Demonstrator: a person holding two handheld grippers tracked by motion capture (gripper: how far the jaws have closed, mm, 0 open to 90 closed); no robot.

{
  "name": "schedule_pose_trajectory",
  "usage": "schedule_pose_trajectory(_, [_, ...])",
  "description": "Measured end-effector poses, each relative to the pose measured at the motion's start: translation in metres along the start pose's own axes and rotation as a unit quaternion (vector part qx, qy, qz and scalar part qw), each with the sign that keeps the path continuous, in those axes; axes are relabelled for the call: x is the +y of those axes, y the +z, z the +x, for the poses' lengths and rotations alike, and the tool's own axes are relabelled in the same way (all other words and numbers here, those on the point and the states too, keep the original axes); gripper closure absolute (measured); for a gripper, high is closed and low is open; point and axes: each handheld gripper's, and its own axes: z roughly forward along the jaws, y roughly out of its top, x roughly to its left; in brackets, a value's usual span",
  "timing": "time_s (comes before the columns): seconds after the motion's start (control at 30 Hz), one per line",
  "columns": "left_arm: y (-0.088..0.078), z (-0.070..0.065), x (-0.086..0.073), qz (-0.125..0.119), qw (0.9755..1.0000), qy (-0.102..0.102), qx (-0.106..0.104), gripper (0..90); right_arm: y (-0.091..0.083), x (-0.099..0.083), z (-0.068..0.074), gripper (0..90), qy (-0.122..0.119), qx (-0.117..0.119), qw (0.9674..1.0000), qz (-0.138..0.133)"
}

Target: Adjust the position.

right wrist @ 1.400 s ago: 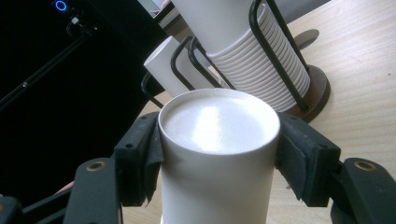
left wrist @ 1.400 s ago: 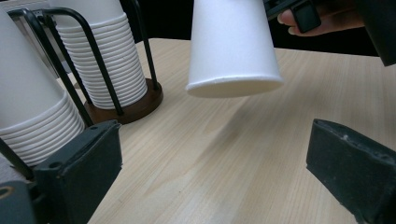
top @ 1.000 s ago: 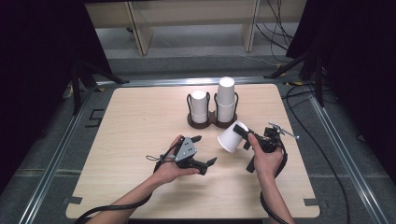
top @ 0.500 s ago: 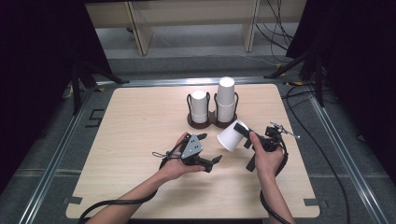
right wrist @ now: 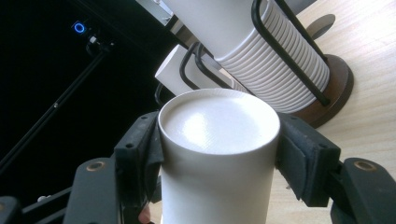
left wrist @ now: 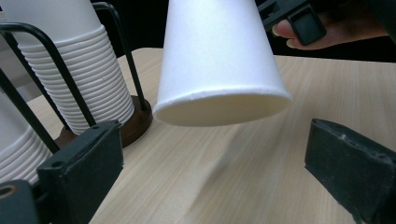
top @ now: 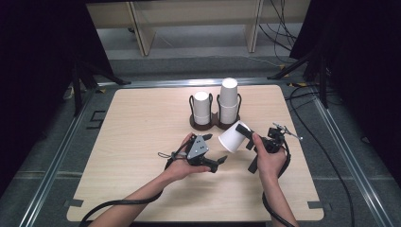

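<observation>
A white paper cup (top: 232, 136) hangs tilted above the table's middle right, its closed bottom clamped between the jaws of my right gripper (top: 247, 135). In the right gripper view the cup (right wrist: 218, 158) sits squarely between both pads, base toward the camera. My left gripper (top: 218, 163) is open just left of and below the cup, jaws pointing at it. In the left gripper view the cup's open rim (left wrist: 224, 108) hovers ahead of the spread jaws, apart from them. Two stacks of white cups stand in a dark wire holder (top: 215, 121) behind.
The taller cup stack (top: 228, 100) and the shorter one (top: 201, 108) stand mid-table at the back. Cables trail off the table's right side and front. A metal frame borders the table (top: 132, 142); wooden shelving stands beyond.
My left gripper has slid right, closer to the cup's open rim. The right gripper and cup have stayed nearly still.
</observation>
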Motion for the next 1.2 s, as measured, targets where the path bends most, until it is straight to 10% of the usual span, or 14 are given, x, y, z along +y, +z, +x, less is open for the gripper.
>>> schedule_pose_trajectory(1.2, [0.025, -0.002, 0.005, -0.020, 0.9988, -0.042, -0.019, 4.9, 0.002, 0.000, 0.002, 35.6, 0.017, 0.001, 0.9998, 0.008])
